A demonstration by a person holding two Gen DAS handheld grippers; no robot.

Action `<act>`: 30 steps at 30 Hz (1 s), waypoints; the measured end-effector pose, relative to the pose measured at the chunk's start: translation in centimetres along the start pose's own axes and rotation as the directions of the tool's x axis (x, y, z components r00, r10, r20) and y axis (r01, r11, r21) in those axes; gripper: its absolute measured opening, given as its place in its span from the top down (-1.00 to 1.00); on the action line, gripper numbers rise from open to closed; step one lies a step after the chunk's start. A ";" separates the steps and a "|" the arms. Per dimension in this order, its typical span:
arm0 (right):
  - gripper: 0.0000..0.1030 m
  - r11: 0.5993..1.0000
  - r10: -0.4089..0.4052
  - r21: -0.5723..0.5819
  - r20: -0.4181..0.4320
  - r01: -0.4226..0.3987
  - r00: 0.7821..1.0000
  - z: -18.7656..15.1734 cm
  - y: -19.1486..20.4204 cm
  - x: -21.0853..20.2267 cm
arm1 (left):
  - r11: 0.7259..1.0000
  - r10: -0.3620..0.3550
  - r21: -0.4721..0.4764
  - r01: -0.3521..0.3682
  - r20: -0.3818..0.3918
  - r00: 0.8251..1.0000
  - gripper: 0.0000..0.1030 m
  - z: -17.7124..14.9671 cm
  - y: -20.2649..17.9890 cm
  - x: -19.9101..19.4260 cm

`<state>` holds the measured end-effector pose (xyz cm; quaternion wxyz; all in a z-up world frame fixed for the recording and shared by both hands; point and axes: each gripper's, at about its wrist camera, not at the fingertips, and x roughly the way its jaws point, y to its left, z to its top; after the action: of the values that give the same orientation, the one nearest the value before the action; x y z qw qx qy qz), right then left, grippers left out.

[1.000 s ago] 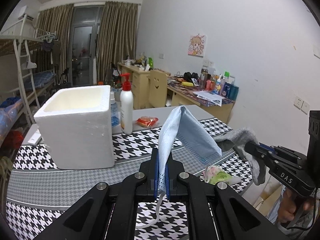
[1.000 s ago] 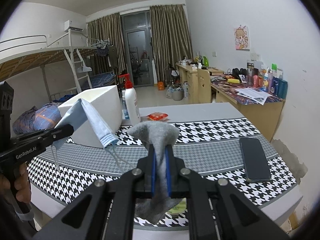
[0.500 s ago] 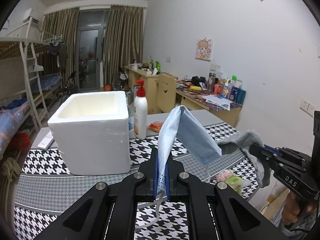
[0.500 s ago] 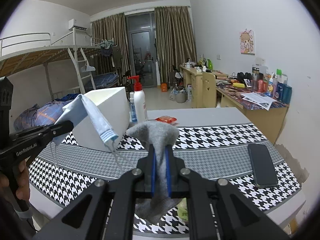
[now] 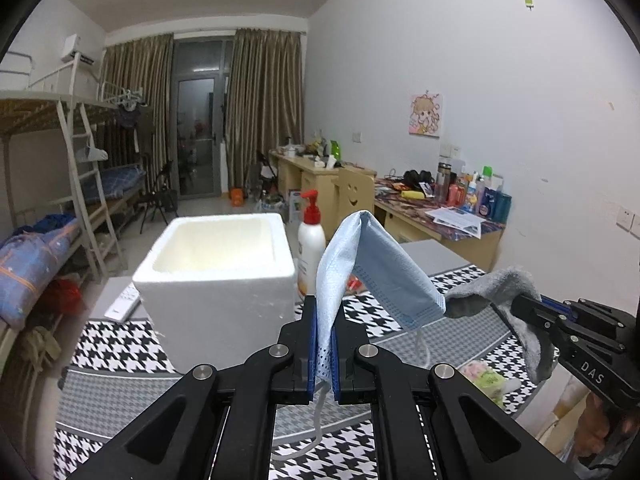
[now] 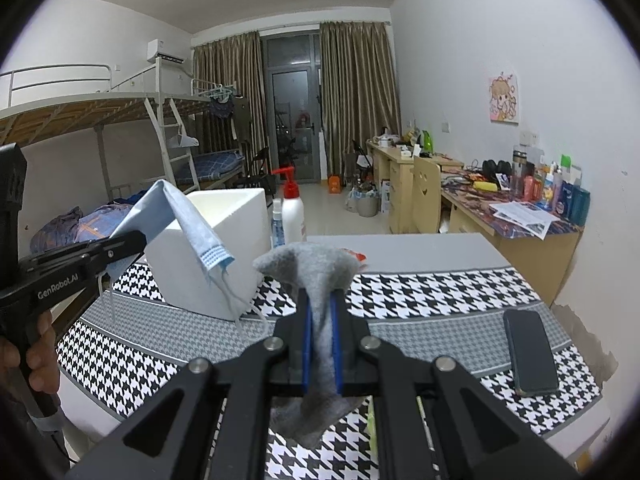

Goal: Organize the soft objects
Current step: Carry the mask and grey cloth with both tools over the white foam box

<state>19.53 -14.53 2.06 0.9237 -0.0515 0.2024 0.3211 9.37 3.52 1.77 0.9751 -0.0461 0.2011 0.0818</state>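
Up close, the left gripper [image 5: 324, 344] has its jaws pinched on a blue face mask [image 5: 376, 268], and the right gripper [image 6: 320, 344] pinches a grey sock [image 6: 316, 276]. Both hang above the worktop [image 6: 420, 304]. The sock's bottom end is hidden. Farther off, the white foam box [image 5: 216, 276] now looks closer than before.

Left hand-held gripper [image 5: 324, 344] and right hand-held gripper [image 6: 320, 344], both clamped, raised.
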 end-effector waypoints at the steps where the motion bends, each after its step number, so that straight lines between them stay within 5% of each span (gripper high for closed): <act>1: 0.78 1.000 0.001 -0.002 0.003 -0.001 1.000 0.1 0.1 0.0 | 1.000 0.004 -0.001 -0.004 0.004 1.000 0.89 0.1 -0.1 -0.1; 30: 0.78 0.997 0.057 -0.057 0.061 -0.054 0.996 4.1 3.2 2.3 | 0.996 0.088 -0.001 -0.088 0.054 0.995 0.89 3.7 2.6 0.7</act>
<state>20.55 -9.75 4.95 0.9186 -0.0612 0.1655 0.3536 10.92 6.67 4.75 0.9756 -0.0345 0.1766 0.1256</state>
